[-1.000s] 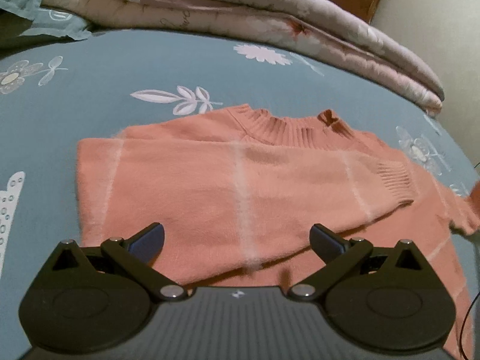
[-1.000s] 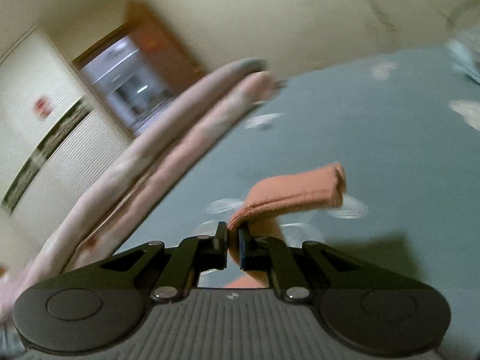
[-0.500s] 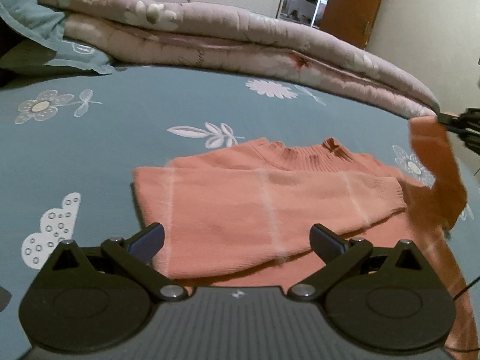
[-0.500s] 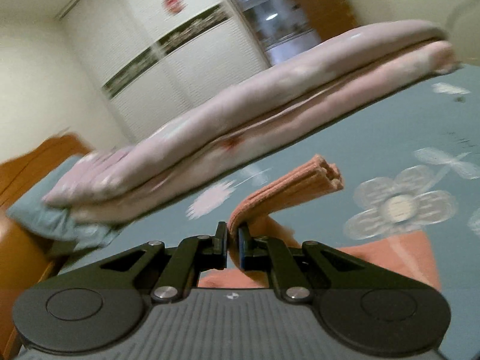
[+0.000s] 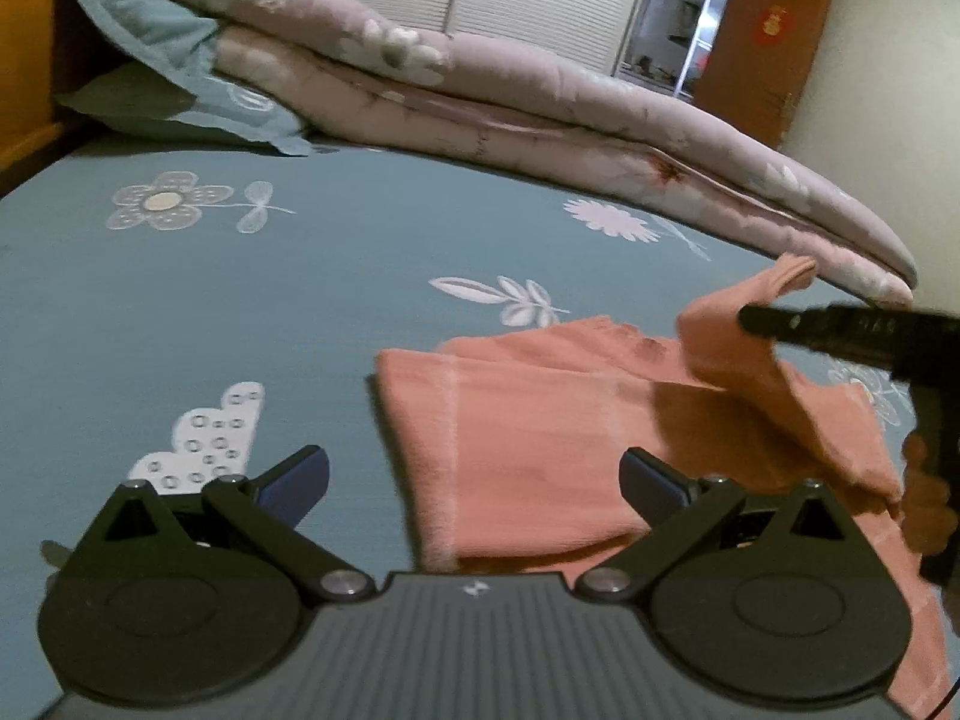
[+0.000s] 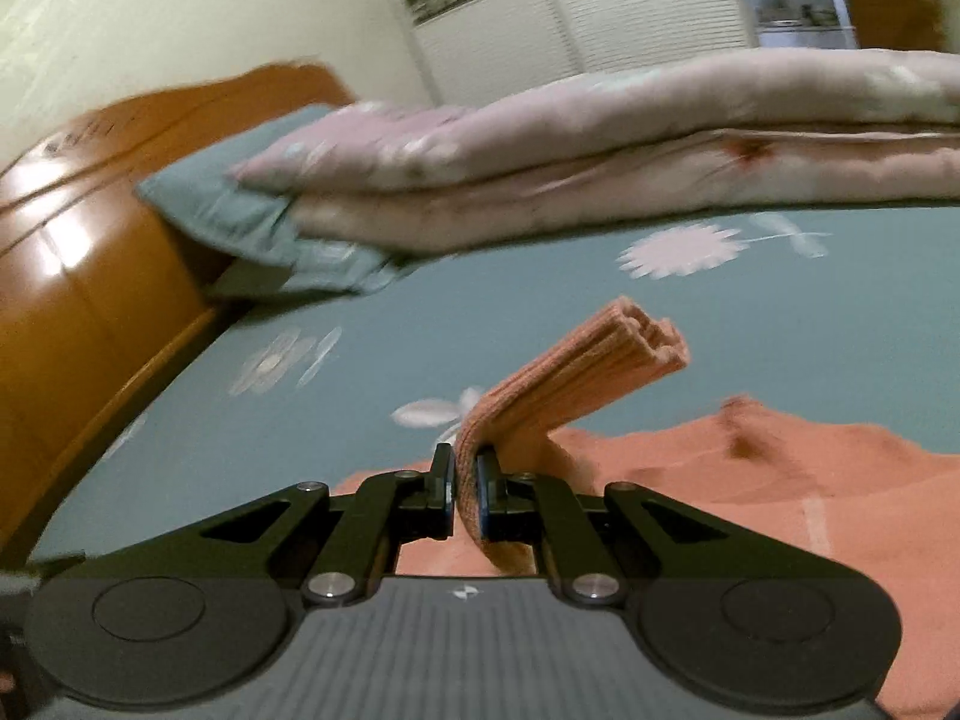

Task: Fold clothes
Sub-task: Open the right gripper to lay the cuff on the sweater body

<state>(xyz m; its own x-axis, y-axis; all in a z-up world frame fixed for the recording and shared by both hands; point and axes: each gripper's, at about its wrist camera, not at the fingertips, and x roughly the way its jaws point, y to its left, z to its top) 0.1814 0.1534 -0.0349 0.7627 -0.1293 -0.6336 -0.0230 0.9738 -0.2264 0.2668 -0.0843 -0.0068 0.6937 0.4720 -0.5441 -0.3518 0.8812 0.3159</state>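
Clearly we had the right gripper [image 6: 463,495] clamped tight on the ribbed cuff [image 6: 606,363] of the salmon-pink knitted sweater's sleeve [image 5: 744,372], the cuff sticking up and forward past the fingertips while the rest of the sleeve hung below and behind them. Our left gripper [image 5: 474,480] stood wide apart and held nothing, hovering just short of the near edge of the sweater [image 5: 528,450], which lay flat on the teal flowered bedsheet [image 5: 300,276] directly ahead of it. One sleeve appeared, as far as we could judge, already laid across the body, so the step in hand seemed to be bringing the lifted one over to match. To do it well, we judged that the right gripper should carry the cuff low across the chest, keeping the fabric lightly taut so the sleeve would land straight rather than twisted, and lower it until it rested before letting go. We thought the idle left gripper could press down on the body nearest its own fingers, since soft knit tends to drag along with a pull. The folded pink floral quilt [image 6: 600,144] lay well beyond both grippers, clear of the work.
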